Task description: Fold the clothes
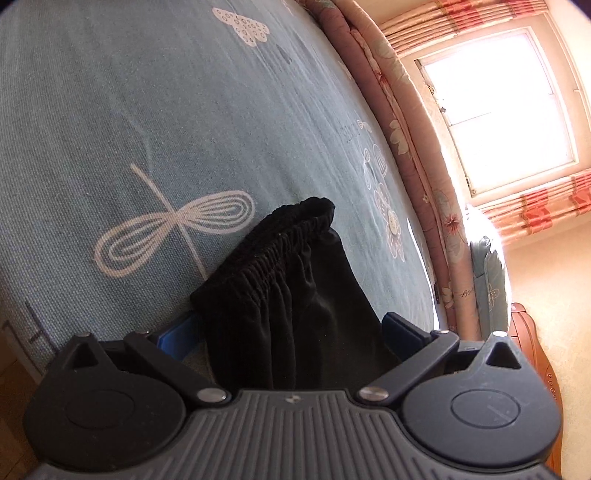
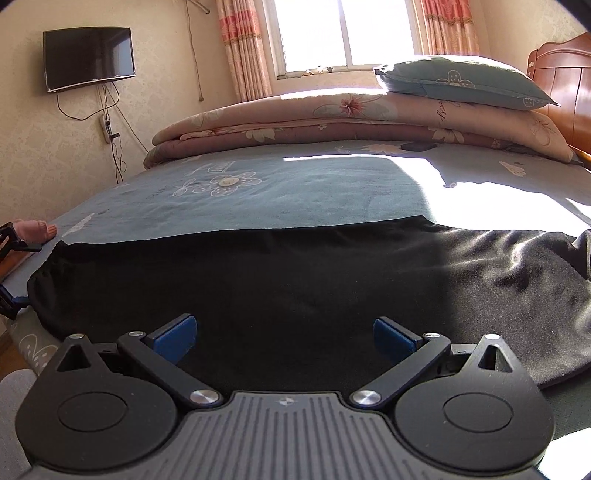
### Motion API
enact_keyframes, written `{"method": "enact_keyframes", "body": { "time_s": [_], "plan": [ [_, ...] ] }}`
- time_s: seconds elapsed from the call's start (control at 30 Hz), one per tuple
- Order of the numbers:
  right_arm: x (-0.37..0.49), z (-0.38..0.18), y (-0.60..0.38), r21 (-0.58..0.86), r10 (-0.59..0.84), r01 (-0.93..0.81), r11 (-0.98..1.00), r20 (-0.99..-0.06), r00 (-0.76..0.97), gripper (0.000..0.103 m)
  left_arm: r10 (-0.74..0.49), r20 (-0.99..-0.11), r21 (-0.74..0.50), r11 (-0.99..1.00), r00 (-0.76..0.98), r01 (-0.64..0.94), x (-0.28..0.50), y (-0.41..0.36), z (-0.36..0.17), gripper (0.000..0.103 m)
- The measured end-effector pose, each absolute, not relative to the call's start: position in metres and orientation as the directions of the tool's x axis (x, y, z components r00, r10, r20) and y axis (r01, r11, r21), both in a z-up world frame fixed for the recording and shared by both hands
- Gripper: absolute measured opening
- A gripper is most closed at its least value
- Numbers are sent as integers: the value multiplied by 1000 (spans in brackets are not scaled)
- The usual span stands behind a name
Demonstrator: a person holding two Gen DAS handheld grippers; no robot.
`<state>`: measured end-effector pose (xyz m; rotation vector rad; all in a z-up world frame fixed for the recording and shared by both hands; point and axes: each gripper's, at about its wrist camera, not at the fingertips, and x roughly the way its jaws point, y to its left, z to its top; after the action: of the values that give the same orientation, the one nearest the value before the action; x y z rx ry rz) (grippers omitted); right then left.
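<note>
The left gripper [image 1: 291, 332] is standing wide open, its blue-padded fingers [image 1: 177, 341] spread to either side of a black garment with a gathered elastic waistband [image 1: 291, 295]. The dark cloth is lying between the two fingers and spilling over the gripper body, but the jaws are not pinching it. The waistband is bunching up just ahead of the fingertips, rising in a ridge off a grey-blue woven bedspread patterned with white dragonflies and flowers [image 1: 147, 129]. Farther ahead and to the right of this gripper, a folded pink floral quilt [image 1: 417, 147] is running along the far edge of the bed, with a sunlit window [image 1: 491, 99] beyond it.

The right gripper [image 2: 283, 338] is likewise gaping wide, holding nothing, its blue pads [image 2: 173, 338] hovering over the black garment [image 2: 295, 277], which is spreading flat across the bedspread [image 2: 277, 192] directly in front and out to both sides. At the far left of this view a person's fingertips [image 2: 37, 228] are showing beside the garment's gathered end. Past the garment the bedspread is lying bare, partly in sunlight. Beyond that, the folded quilt [image 2: 295, 114] is carrying a grey-blue pillow [image 2: 465, 81] to the right. On the far wall, left of the window [image 2: 340, 33], a dark flat television [image 2: 88, 57] is hanging.
</note>
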<state>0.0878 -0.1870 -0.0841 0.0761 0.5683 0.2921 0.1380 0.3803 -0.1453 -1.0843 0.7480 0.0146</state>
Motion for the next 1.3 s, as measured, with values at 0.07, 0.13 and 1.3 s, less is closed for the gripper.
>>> {"method": "enact_keyframes", "body": {
  "time_s": [0.07,0.13,1.3],
  "plan": [
    [90,-75,-172,114,313,-298,948,-513,799,103,-344,-552,-798,481,760,-362,138,381,-146,102],
    [93,-64,-153,80,347,-357,931,-506,790,103,-354,-517,-826,446,779,-345,134,384,-150,102],
    [95,-121,229,-575,416,-735,359,-607,677,10,-500,-205,-971,210,841,-112,109,417,-171,102]
  ]
}}
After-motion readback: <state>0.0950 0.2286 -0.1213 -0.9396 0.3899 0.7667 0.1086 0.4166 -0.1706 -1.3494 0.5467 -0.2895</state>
